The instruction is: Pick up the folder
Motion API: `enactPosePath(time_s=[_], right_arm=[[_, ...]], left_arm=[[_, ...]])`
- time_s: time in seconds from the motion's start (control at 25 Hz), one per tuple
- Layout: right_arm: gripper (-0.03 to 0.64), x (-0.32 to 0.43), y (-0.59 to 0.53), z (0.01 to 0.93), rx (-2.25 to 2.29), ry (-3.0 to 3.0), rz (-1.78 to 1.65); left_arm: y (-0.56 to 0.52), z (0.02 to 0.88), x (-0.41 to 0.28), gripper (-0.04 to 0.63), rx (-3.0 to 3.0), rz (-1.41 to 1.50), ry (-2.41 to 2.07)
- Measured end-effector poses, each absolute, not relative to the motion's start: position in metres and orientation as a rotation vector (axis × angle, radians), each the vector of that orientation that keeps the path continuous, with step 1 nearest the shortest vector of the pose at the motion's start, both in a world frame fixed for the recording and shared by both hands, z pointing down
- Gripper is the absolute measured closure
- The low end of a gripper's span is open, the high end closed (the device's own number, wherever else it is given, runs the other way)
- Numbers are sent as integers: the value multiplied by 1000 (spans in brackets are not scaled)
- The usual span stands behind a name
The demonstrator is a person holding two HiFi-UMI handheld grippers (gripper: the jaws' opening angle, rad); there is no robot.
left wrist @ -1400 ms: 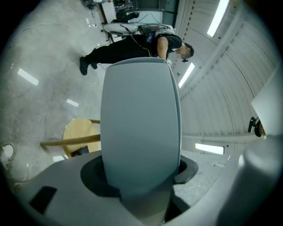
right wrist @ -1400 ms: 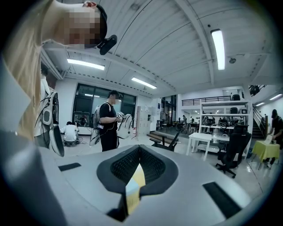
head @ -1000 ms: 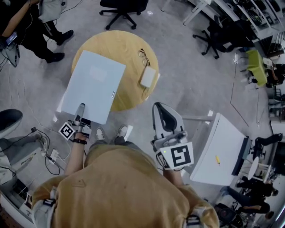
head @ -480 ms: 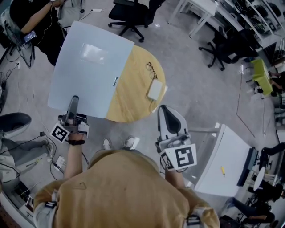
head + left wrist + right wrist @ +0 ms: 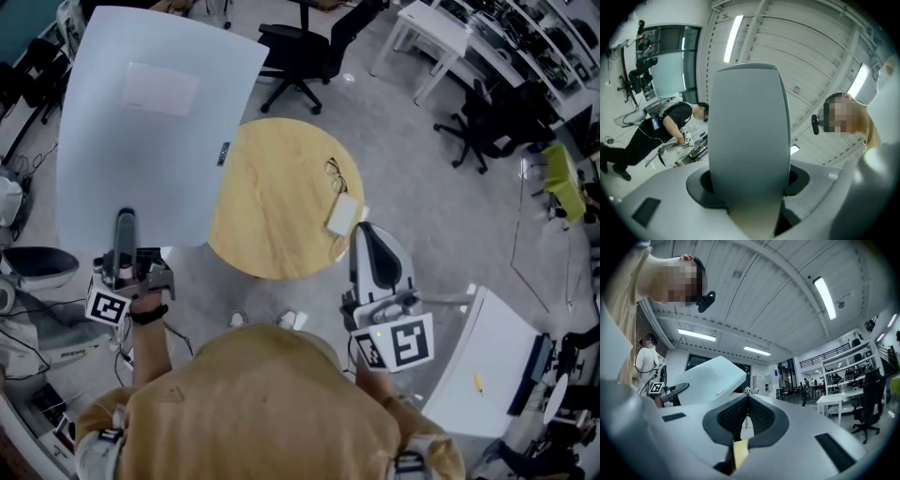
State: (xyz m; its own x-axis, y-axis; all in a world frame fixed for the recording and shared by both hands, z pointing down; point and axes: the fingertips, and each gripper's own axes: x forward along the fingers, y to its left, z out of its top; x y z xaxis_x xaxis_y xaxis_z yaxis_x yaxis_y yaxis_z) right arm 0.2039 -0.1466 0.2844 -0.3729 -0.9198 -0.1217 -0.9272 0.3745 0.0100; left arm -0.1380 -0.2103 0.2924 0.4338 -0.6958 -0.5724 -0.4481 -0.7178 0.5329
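The folder (image 5: 150,122) is the big change. A second ago it lay flat on the round wooden table (image 5: 281,202) with its near edge hanging over the rim. Now it is lifted clear of the tabletop and fills the upper left of the head view. It tilts up, and in that view it hides the table's left edge. The table itself has not shifted.

The left gripper (image 5: 125,217) has risen with the folder and is clamped on it at the near, lower edge, close to the left corner. One of its fingers (image 5: 125,234) lies flat on the folder's upper face. The other is hidden beneath the sheet. The rest of the folder extends up and away from the jaws, unsupported.

The right gripper (image 5: 373,253) has come a little nearer the table's near right rim. Its jaws are pressed together with nothing between them, and the folder stays well to its left.

The white case (image 5: 343,214) and the glasses (image 5: 336,174) sit where they were, near the table's right edge.
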Motion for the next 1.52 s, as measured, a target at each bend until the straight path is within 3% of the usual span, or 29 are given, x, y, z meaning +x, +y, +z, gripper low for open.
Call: enactPosePath(time_s=[0.96,1.52], right_arm=[[617,177,-175,246,-1646,2510,310],[617,147,-177,244,-1614,2549,301]], left_arm=[[-137,176,-239,324,2595,-1240,-1707],[-144,169,-252,323,2600,-1195,-1724]])
